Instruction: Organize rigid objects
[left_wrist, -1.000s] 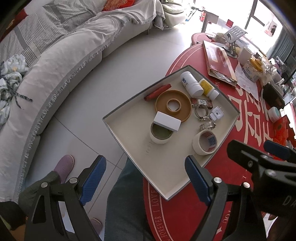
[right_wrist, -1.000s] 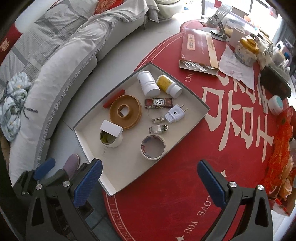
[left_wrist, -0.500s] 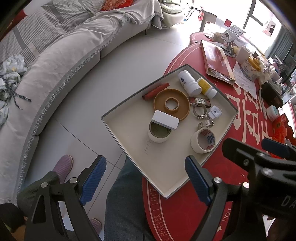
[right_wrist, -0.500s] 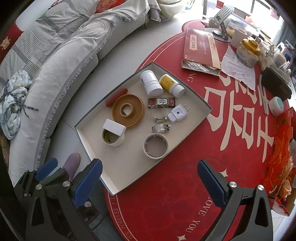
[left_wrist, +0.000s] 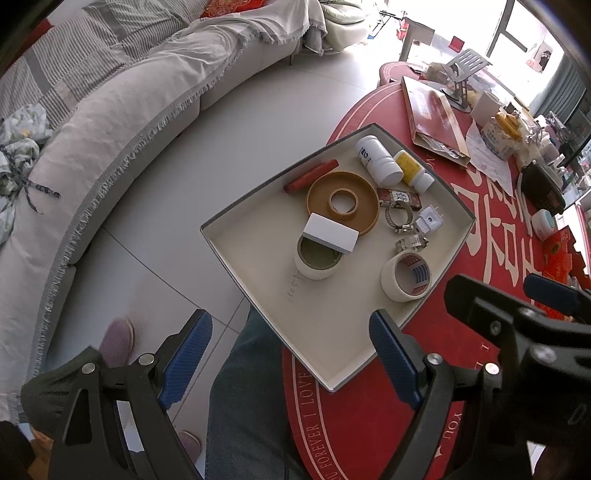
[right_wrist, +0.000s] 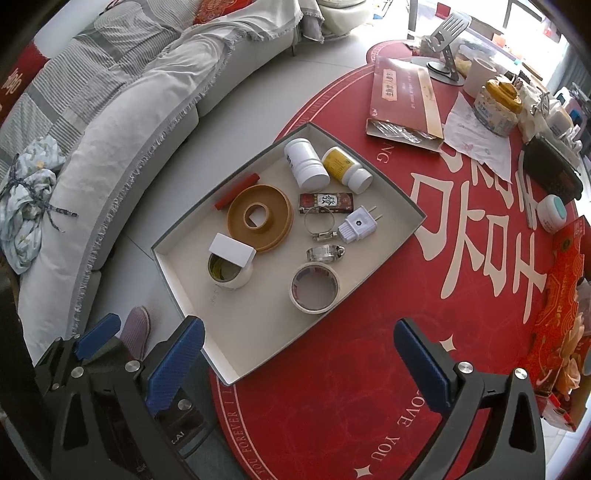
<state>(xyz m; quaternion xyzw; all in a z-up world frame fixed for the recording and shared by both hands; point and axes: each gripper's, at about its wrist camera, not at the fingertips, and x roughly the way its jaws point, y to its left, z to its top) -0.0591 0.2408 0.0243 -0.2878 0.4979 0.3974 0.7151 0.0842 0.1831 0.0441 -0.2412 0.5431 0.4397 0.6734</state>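
Note:
A shallow beige tray (left_wrist: 332, 325) (right_wrist: 251, 321) overhangs the edge of the red round table. In it lie a wide brown tape roll (left_wrist: 343, 201) (right_wrist: 260, 218), a white block (left_wrist: 330, 238) resting on a pale tape roll (left_wrist: 317, 258), a second white tape roll (left_wrist: 406, 275) (right_wrist: 314, 288), a white bottle (left_wrist: 378, 160), a yellow bottle (left_wrist: 412, 171), a red stick (left_wrist: 310, 177), metal hose clamps (left_wrist: 399, 216), a white plug (right_wrist: 358, 225) and a small red box (right_wrist: 325, 201). My left gripper (left_wrist: 290, 356) hovers open above the tray's near corner. My right gripper (right_wrist: 299, 362) hangs open beside it, holding nothing.
A person's denim-clad leg (left_wrist: 251, 406) and a slipper (left_wrist: 116, 341) are below the tray. A grey sofa (left_wrist: 110, 129) curves along the left. At the table's far side are a red flat box (right_wrist: 404, 99), jars, paper and a black case (right_wrist: 552, 173).

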